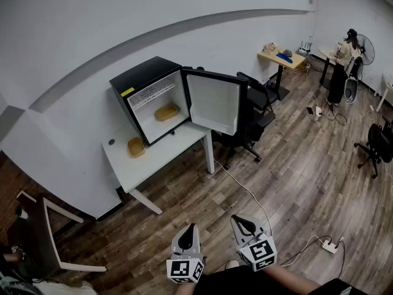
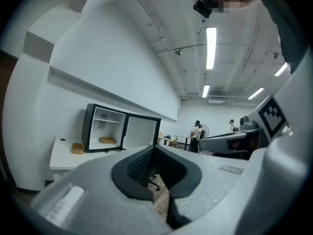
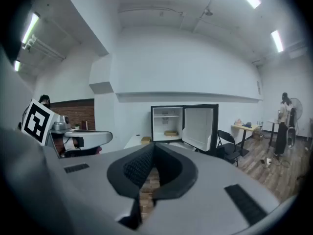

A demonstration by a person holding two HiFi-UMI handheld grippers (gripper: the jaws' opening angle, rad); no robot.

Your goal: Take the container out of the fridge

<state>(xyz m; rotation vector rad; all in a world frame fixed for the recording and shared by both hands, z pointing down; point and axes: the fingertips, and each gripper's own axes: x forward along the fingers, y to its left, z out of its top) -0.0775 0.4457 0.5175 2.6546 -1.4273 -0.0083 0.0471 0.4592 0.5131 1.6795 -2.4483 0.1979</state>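
A black mini fridge (image 1: pixel 155 97) stands on a white table (image 1: pixel 161 157) against the wall, its door (image 1: pixel 213 102) swung open to the right. A tan container (image 1: pixel 166 112) sits on the fridge's lower shelf. A second tan container (image 1: pixel 136 147) rests on the table, left of the fridge. Both grippers hang low at the near edge of the head view, far from the fridge. My left gripper (image 1: pixel 191 230) and right gripper (image 1: pixel 243 221) are shut and hold nothing. The left gripper (image 2: pixel 157 174) and the right gripper (image 3: pixel 149 174) each look across the room at the fridge (image 2: pixel 105 129) (image 3: pixel 183 124).
Black office chairs (image 1: pixel 255 103) stand right of the fridge door. A white cable (image 1: pixel 245 192) runs over the wooden floor to a power strip (image 1: pixel 330 246). A wooden chair (image 1: pixel 43 238) is at the near left. A person (image 1: pixel 341 66) stands by desks at the far right.
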